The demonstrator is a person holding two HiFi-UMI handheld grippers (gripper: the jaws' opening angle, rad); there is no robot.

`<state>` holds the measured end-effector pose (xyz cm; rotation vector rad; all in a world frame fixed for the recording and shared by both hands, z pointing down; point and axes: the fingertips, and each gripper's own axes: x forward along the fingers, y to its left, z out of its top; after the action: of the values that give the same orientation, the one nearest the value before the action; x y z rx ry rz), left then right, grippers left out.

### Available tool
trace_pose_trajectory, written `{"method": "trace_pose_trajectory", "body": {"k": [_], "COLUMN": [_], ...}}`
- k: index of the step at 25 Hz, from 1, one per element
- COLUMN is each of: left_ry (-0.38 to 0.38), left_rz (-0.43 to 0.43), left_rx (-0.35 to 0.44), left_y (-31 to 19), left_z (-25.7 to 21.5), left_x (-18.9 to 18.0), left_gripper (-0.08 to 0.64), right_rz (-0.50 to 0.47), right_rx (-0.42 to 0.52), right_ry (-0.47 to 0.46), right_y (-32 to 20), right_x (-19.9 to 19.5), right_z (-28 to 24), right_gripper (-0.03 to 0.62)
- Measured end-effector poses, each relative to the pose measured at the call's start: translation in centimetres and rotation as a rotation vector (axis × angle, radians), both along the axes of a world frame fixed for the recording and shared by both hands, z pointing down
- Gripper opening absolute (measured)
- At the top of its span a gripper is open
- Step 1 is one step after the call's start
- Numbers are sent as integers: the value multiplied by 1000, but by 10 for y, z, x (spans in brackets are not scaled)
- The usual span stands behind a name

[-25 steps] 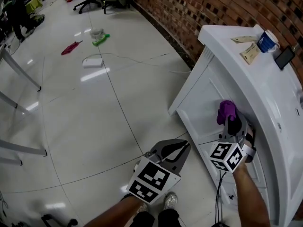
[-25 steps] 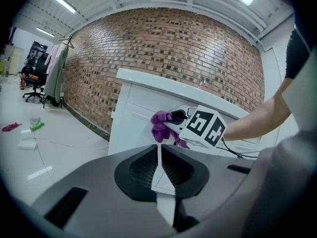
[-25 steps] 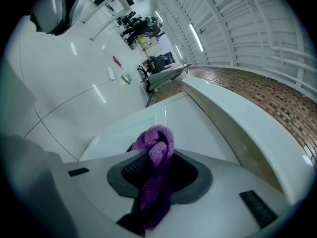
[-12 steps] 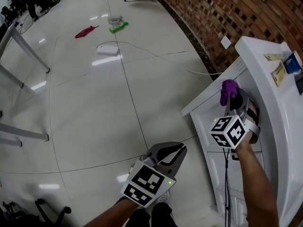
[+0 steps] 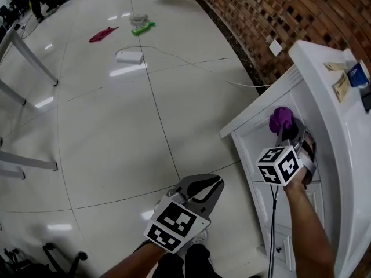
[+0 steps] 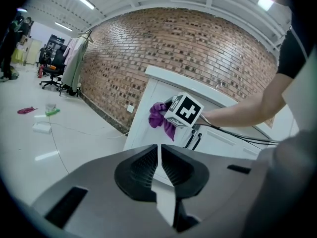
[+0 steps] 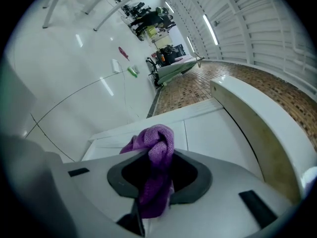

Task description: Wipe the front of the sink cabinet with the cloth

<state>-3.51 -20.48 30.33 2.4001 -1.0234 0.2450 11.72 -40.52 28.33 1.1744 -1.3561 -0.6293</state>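
Note:
A white sink cabinet stands against the brick wall at the right of the head view. My right gripper is shut on a bunched purple cloth, which presses against the upper part of the cabinet front. In the right gripper view the cloth sticks out past the jaws onto the white panel. My left gripper hangs low over the floor, away from the cabinet, shut and empty. Its view shows the cabinet, the cloth and the right gripper's marker cube ahead.
On the cabinet top lie a blue cup, a paper packet and a dark phone. On the tiled floor lie a white power strip with its cable, a green object and a red rag. Table legs stand left.
My right gripper with the cloth has slid along the cabinet front toward its far upper corner. The head view swung left. The left gripper stayed low and shut.

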Motion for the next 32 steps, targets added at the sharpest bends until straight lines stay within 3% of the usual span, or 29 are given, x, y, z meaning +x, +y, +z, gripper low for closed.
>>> {"method": "trace_pose_trajectory", "body": {"k": [7, 12, 21, 32], "left_ry": [-10, 6, 25, -24], "left_rz": [69, 122, 223, 303], "left_rx": [-4, 6, -1, -37], "left_y": [27, 47, 88, 147], "left_z": [-2, -8, -11, 7], "left_x": [13, 35, 97, 170], "left_gripper": [25, 26, 25, 25], "right_rz": [135, 184, 183, 244], "right_rx": [-3, -13, -22, -70], "right_ry": [-77, -80, -20, -1], "right_y": [61, 106, 191, 308], "right_x": [47, 79, 134, 225], "right_z": [-3, -8, -1, 29], "right_gripper": [94, 94, 94, 94]}}
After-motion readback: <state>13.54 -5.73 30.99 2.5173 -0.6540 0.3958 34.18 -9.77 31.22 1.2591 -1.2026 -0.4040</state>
